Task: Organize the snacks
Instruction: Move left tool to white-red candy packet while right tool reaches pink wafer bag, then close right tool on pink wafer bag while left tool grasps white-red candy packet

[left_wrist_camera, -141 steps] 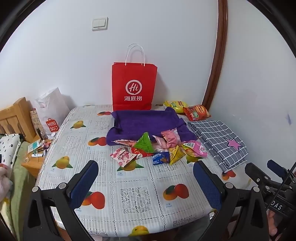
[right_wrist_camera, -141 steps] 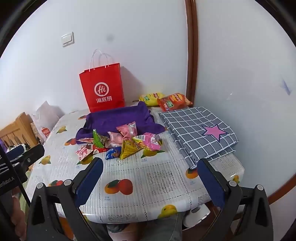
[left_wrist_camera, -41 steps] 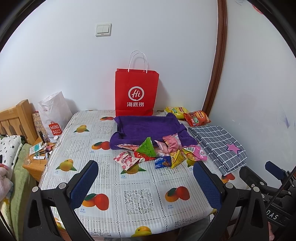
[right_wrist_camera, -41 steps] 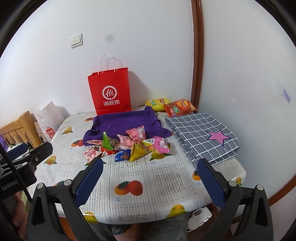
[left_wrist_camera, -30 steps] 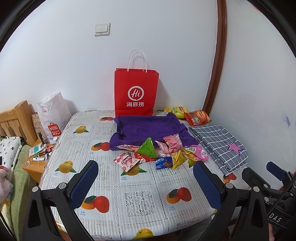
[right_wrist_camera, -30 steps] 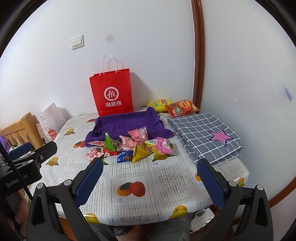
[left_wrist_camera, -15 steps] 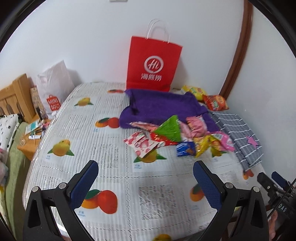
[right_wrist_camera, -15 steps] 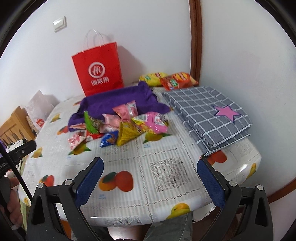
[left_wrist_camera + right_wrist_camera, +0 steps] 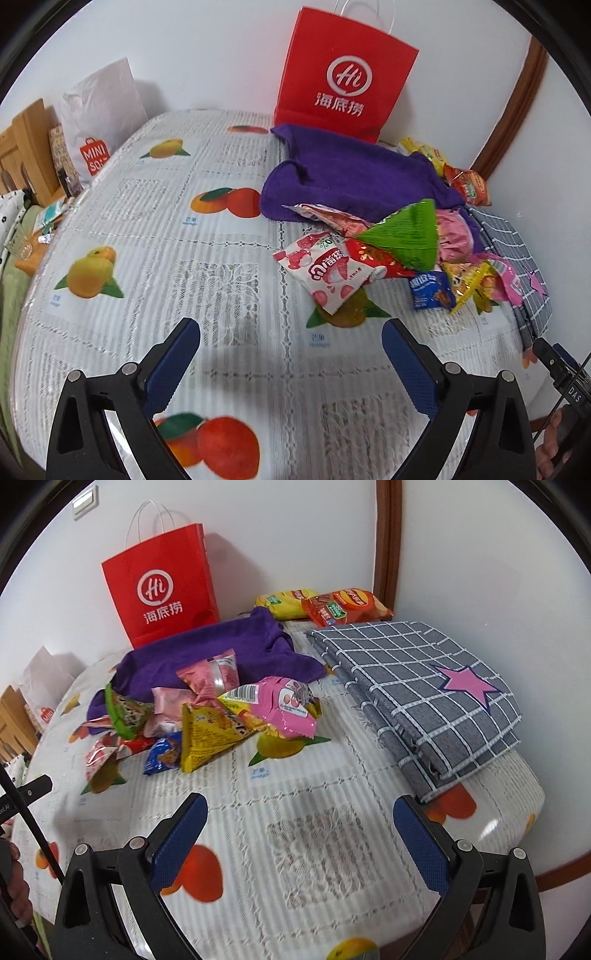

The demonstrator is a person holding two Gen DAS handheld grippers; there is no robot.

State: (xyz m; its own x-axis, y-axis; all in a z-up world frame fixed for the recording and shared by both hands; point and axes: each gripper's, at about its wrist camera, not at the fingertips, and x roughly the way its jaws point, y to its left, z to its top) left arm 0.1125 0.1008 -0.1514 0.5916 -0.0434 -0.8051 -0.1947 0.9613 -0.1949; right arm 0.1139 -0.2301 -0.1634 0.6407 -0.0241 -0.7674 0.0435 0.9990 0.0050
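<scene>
Hovering over the table [image 9: 229, 266], the left gripper [image 9: 291, 343] has its fingers [image 9: 173, 360] spread wide and empty; the right gripper [image 9: 301, 818] is likewise wide and empty above the cloth-covered top.

Item: snack pile [image 9: 218, 709]. Ahead of both finger pairs, a little right of the left pair and left of the right pair. Loose packets overlapping, partly resting on the purple towel [image 9: 354, 177], likely tipped out together and not yet sorted.

- Pink-white pouch [image 9: 328, 269]: nearest the left fingers, flat, just beyond the right fingertip; the easiest first pick, in my judgement.
- Green pack [image 9: 406, 232]: propped on the others, beyond the pouch.
- Blue pack [image 9: 430, 290]: small, flat, right of the left pair.
- Yellow pack [image 9: 210, 734]: nearest the right fingers, beyond the left fingertip.
- Pink pack [image 9: 284, 705]: lying over the yellow one.

Item: two chip bags [image 9: 332, 605]. Far beyond the fingers by the wall, apart from the pile.

Item: red bag [image 9: 347, 70]. Upright against the wall behind the towel; a possible container, though the task does not say so.

Item: grey blanket [image 9: 424, 686]. Folded, beyond the right fingertip of the right gripper.
</scene>
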